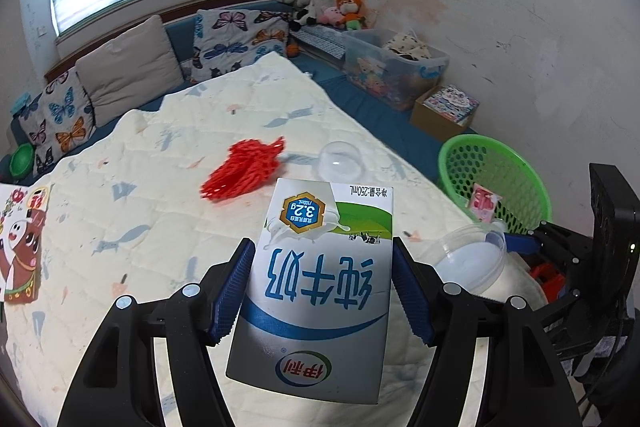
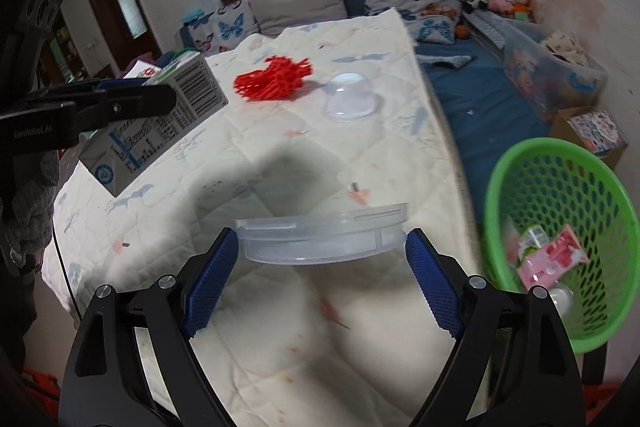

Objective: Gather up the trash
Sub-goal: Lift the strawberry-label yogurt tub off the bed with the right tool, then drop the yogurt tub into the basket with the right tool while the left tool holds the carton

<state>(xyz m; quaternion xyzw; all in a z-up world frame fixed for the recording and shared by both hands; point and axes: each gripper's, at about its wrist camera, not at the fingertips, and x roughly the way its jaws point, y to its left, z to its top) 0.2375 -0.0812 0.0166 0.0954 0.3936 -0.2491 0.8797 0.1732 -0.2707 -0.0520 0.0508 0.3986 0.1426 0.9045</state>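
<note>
**Both grippers loaded, basket at right**

Left gripper (image 1: 324, 287) pinching white-and-blue 250 mL milk carton (image 1: 316, 291) at lower centre of left view; blue pads pressed on both carton sides, print upside down. Right gripper (image 2: 322, 275) clamped on clear round plastic lid (image 2: 320, 237), held flat at centre of right view, above cream quilted blanket (image 2: 280, 155). On blanket, upper middle: red foam fruit net (image 2: 274, 79), clear plastic dome cup (image 2: 352, 99) just beside it. Green perforated plastic basket (image 2: 516, 163) at right edge, pink wrapper (image 2: 550, 255) inside.
</note>
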